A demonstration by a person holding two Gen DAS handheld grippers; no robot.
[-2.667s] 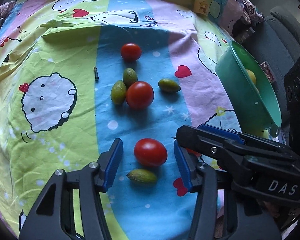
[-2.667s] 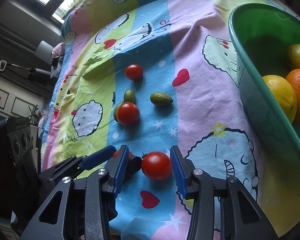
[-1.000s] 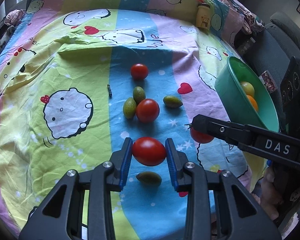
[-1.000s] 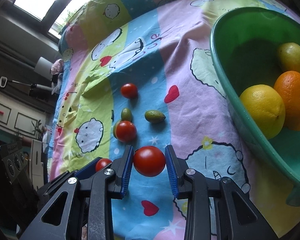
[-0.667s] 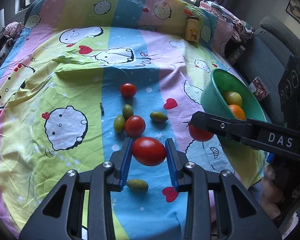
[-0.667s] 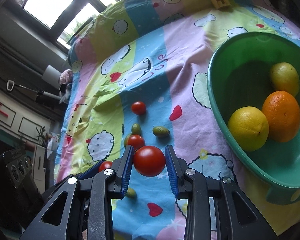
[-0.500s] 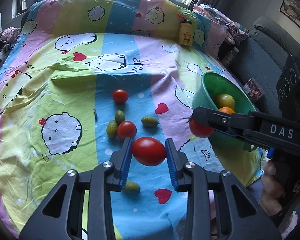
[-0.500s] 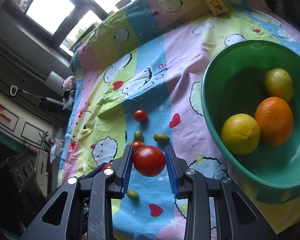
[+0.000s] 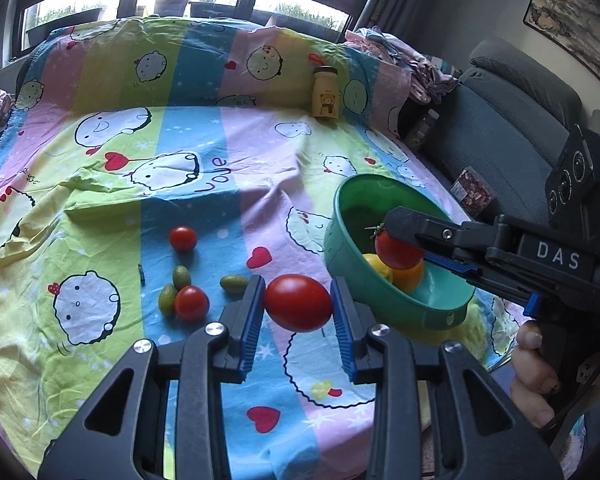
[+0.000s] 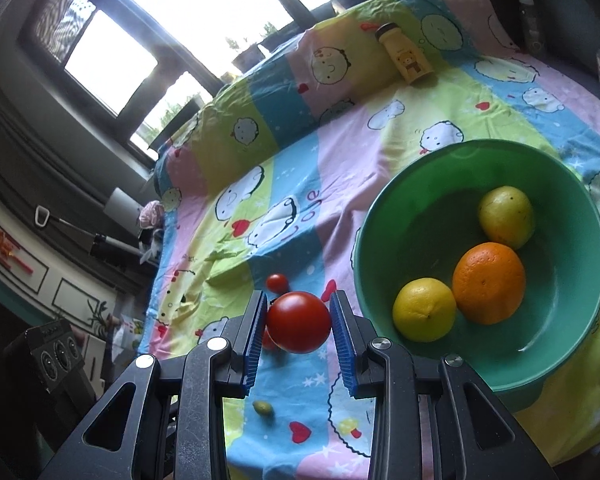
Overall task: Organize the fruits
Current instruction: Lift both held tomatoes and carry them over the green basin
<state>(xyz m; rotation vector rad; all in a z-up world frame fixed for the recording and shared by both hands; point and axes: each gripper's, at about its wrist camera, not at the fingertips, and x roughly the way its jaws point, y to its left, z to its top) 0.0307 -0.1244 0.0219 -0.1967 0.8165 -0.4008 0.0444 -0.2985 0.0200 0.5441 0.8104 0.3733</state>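
My left gripper (image 9: 298, 312) is shut on a red tomato (image 9: 298, 303), held above the patterned cloth. My right gripper (image 10: 299, 322) is shut on a second red tomato (image 10: 299, 321), left of the green bowl (image 10: 384, 184). In the left wrist view the right gripper's tomato (image 9: 396, 250) hangs over the green bowl (image 9: 340, 248). The bowl holds an orange (image 10: 489, 282) and two yellow citrus fruits (image 10: 424, 314) (image 10: 506, 217). On the cloth lie two small tomatoes (image 9: 183, 238) (image 9: 191, 303) and green olive-like fruits (image 9: 181, 277) (image 9: 233, 282) (image 9: 166, 305).
A yellow bear-print bottle (image 9: 326, 94) stands at the far edge of the table. A grey sofa (image 9: 512, 148) is to the right, with a snack packet (image 9: 474, 192) on it. A person's hand (image 9: 534, 376) grips the right tool. Windows line the back wall.
Both grippers rose with their tomatoes. The right one moved toward the bowl, so its tomato now hangs over the bowl in the left wrist view. More of the room and windows shows.
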